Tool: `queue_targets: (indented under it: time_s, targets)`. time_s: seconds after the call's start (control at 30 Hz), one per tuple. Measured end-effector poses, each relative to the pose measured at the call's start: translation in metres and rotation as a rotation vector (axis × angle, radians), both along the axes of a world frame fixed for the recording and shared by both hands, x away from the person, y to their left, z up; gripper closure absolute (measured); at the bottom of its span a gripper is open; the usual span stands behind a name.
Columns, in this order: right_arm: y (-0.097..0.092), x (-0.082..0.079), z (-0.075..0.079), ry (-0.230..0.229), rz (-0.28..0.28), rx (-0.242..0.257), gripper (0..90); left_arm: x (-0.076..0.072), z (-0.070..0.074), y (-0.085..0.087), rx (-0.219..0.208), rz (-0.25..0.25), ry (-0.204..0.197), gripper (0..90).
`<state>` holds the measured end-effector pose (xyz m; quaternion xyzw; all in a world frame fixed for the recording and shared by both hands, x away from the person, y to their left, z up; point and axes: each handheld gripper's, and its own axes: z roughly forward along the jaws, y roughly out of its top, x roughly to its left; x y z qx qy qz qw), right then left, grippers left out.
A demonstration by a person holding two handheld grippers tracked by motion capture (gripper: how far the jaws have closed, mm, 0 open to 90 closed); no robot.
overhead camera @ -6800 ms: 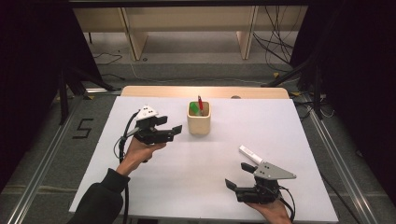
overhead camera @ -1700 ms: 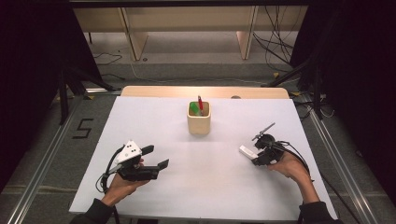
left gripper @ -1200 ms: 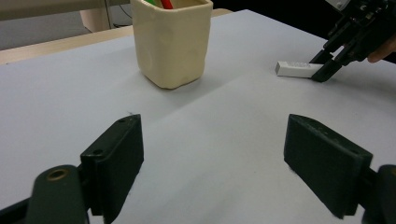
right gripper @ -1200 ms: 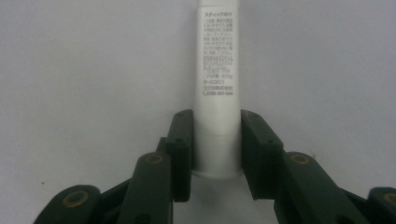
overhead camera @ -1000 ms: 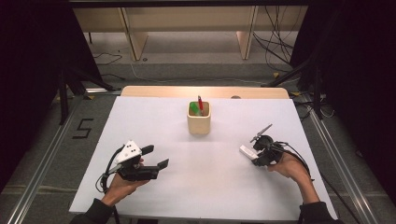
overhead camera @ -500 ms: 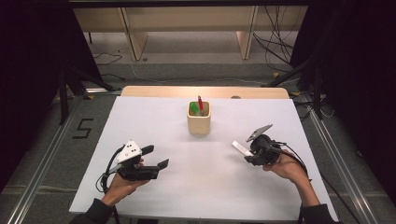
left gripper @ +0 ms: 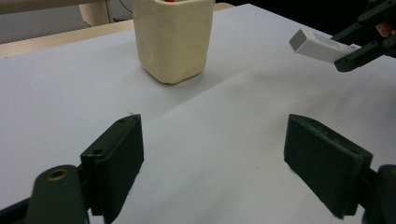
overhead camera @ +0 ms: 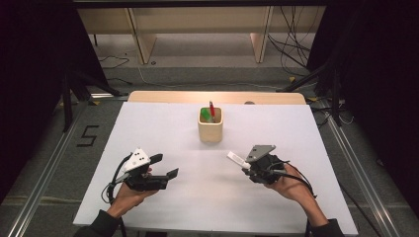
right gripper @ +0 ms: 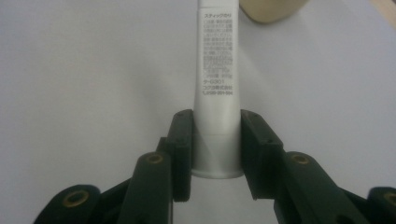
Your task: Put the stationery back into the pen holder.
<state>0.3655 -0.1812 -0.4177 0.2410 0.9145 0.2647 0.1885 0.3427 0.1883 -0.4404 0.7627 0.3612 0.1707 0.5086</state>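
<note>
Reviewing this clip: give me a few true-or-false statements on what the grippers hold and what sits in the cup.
1. The right gripper is shut on a white stick. True.
2. The left gripper holds a pen. False: its jaws stand open over the table, nothing between them.
3. The beige cup holds a red and a green thing. True.
4. The white stick rests in the cup. False: it is apart from the cup, in the right gripper.
</note>
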Motion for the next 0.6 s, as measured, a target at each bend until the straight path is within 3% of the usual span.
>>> queue_targets:
  time_s: [0.33, 0.6]
  targets:
    - [0.029, -0.023, 0.000, -0.101, 0.127, -0.027, 67.4, 0.001, -0.001, -0.002, 0.020, -0.013, 0.020, 19.4]
    - [0.042, -0.035, -0.003, -0.168, 0.166, -0.049, 67.4, 0.001, 0.000, -0.003, 0.026, -0.022, 0.021, 19.4]
